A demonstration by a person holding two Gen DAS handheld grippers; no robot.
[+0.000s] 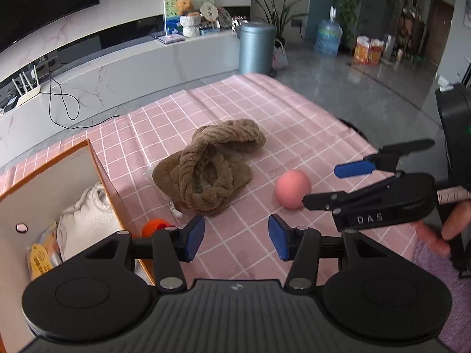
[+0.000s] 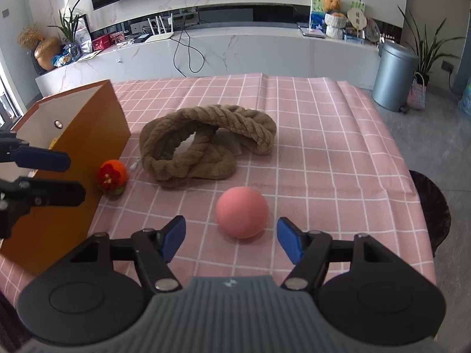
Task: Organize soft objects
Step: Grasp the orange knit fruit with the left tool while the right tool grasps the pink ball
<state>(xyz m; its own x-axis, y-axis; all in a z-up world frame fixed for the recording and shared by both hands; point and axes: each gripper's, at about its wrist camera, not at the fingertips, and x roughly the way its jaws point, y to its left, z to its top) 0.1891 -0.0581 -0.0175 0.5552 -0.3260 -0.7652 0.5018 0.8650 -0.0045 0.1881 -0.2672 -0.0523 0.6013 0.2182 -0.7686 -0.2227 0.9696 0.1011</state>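
Through the left wrist camera I am watching my left gripper [image 1: 236,236] hanging with its blue pads spread wide and nothing between them, over the pink checked tablecloth [image 1: 294,123]. Ahead of it the brown plush slippers [image 1: 206,164] are lying in a heap, one tipped over the other. The pink ball [image 1: 293,188] is sitting to their right, with my right gripper [image 1: 321,185] reaching in just beside it, jaws wide. At left the orange box [image 1: 103,170] is standing open, a white drawstring pouch [image 1: 85,220] inside it, and an orange knitted toy [image 1: 153,227] is peeking out against its outer wall.

Through the right wrist camera my right gripper [image 2: 231,236] is gaping wide and empty, the pink ball [image 2: 241,212] resting on the cloth just ahead of the pads. The slippers [image 2: 206,144] are lying beyond it, the knitted toy [image 2: 112,176] touching the box [image 2: 88,158], and my left gripper [image 2: 59,176] is hovering open at the box.
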